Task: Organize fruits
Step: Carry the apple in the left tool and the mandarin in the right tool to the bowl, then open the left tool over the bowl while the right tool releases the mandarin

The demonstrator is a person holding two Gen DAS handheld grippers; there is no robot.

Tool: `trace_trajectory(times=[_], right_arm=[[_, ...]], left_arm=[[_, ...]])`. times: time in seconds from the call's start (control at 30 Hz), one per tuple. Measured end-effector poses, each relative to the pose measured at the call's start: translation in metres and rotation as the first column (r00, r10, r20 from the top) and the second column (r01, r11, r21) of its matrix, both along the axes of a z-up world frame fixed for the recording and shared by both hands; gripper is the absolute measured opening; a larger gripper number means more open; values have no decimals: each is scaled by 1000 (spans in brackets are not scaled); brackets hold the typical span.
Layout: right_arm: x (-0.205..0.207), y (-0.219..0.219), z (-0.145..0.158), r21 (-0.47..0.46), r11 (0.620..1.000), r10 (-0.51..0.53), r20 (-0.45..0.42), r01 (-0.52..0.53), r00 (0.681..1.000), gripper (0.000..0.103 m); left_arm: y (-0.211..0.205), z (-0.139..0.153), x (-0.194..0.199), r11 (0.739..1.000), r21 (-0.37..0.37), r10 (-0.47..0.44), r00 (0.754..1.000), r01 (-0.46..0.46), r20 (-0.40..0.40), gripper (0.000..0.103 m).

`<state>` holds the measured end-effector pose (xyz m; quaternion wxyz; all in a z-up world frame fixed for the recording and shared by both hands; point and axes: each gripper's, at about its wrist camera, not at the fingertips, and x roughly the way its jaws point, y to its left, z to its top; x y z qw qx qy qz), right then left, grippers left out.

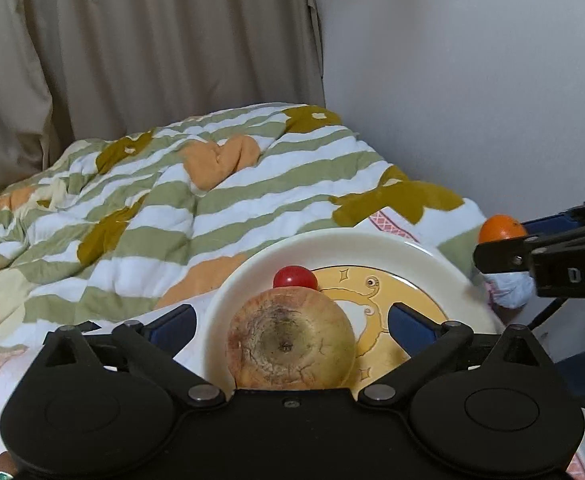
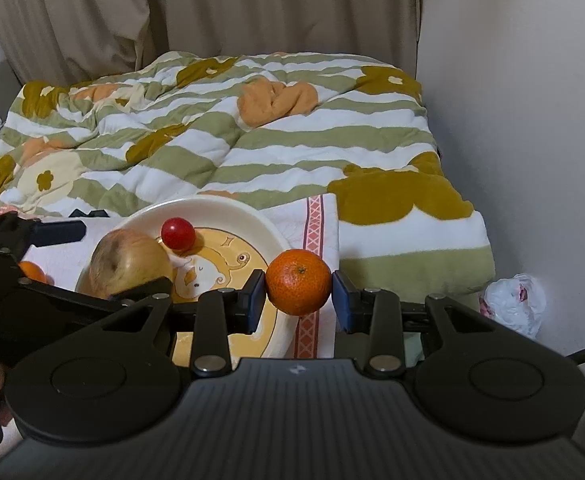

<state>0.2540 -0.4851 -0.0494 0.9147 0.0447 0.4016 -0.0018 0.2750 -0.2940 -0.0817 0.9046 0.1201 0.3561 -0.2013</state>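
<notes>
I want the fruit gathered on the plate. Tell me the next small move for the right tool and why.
Probably ease the right tool a little to the left, over the plate, then let go. It is shut on the orange, which hangs at the plate's right rim. The apple and tomato fill the left side, and the open left tool straddles the apple, so the right half is free.

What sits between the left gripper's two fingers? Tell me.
The apple, resting on the plate, with a gap on each side; the left wrist view shows it.
</notes>
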Motion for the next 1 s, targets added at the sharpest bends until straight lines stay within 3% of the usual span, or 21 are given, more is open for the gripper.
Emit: trace_trajectory(times=[0.4, 0.93, 1.0], right_arm=[[20, 19, -14, -29, 993, 114, -3, -114, 994, 51], [40, 46, -50, -54, 956, 291, 14, -289, 957, 52], [36, 47, -49, -69, 953, 298, 21, -296, 954, 66]], left_arm=[[47, 19, -13, 988, -93, 119, 990, -126, -79, 103], [84, 26, -43, 968, -89, 230, 970, -237, -81, 103], [85, 26, -47, 966, -89, 237, 968, -244, -82, 103]])
